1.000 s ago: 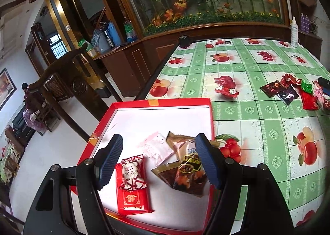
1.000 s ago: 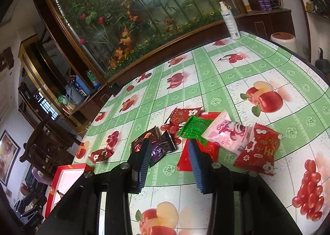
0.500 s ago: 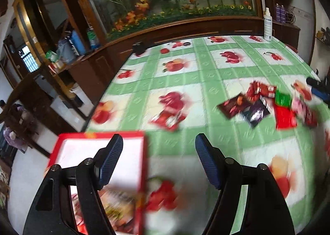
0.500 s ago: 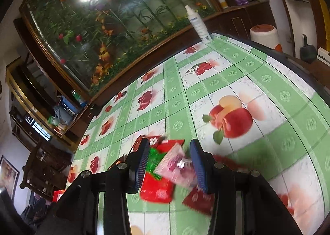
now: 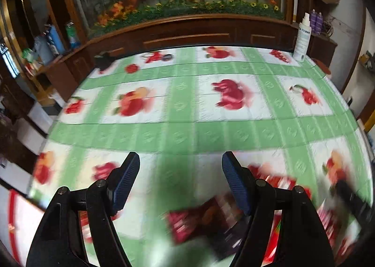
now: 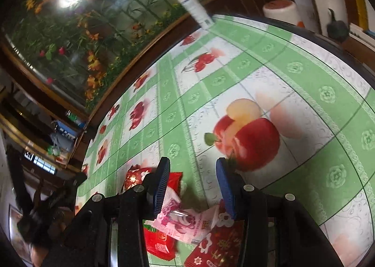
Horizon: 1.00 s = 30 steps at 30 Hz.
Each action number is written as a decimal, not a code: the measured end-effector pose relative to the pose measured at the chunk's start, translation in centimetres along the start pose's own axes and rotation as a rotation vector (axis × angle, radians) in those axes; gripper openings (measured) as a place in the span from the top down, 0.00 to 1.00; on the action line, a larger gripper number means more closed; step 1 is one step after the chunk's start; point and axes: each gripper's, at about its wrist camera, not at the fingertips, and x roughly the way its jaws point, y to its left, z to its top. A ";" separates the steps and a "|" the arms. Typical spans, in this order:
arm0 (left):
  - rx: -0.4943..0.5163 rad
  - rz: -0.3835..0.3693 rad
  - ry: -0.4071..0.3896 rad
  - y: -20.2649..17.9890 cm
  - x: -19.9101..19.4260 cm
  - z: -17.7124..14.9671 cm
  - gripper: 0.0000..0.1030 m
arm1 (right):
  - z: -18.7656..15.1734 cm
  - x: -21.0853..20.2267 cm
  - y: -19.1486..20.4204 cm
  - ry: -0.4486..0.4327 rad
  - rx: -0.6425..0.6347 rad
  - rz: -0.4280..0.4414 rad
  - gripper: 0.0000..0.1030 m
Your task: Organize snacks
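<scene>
Near the counter's (image 6: 293,67) right edge, the pink snack packet (image 6: 185,222) lies directly under the right claw (image 6: 193,184), jaws half-spread and empty, its long axis slanting across the gap (the left claw (image 5: 180,180), wide and empty, hangs farther off).

The left gripper (image 5: 180,161) has two glossy black plastic arms, each a forked bracket with a round silver screw head at every joint. Its fingers (image 5: 125,179) carry dark blue ribbed pads. The right gripper (image 6: 193,168) is built alike: black arms, silver screws and brighter blue ribbed fingers (image 6: 161,182).
</scene>
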 end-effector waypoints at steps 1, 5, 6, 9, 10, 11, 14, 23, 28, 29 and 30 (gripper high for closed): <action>0.001 -0.006 0.009 -0.5 0.6 0.2 0.30 | 0.1 0.1 -0.2 0.005 0.010 0.002 0.57; 0.050 -0.009 0.042 -3.4 3.2 0.3 0.30 | -0.1 1.2 -0.6 0.061 0.052 0.020 0.57; 0.062 -0.009 0.047 -3.9 3.5 0.3 0.30 | -0.2 1.5 -0.5 0.072 0.053 0.022 0.57; 0.107 -0.016 0.056 -5.6 4.2 -0.4 0.30 | -0.3 1.8 0.0 0.059 0.033 0.008 0.57; 0.116 -0.023 0.063 -6.0 4.4 -0.5 0.30 | -0.3 1.9 0.1 0.050 0.022 -0.007 0.57; 0.124 -0.031 0.075 -6.2 4.6 -0.8 0.30 | -0.4 2.0 0.2 0.047 0.016 -0.015 0.57; 0.136 -0.066 0.104 -6.7 5.0 -1.4 0.29 | -0.5 2.3 0.7 0.009 -0.025 -0.040 0.59; 0.089 -0.182 0.115 -5.2 3.7 -4.0 0.21 | -2.5 3.6 4.4 -0.005 -0.293 -0.109 0.59; 0.087 -0.193 0.109 -3.8 2.5 -5.6 0.21 | -4.0 3.0 5.2 0.040 -0.368 -0.105 0.59; 0.087 -0.193 0.108 -3.6 2.3 -5.9 0.21 | -4.3 2.8 5.3 0.047 -0.372 -0.099 0.59; 0.088 -0.195 0.104 -3.3 2.0 -6.4 0.21 | -4.7 2.5 5.4 0.061 -0.373 -0.087 0.59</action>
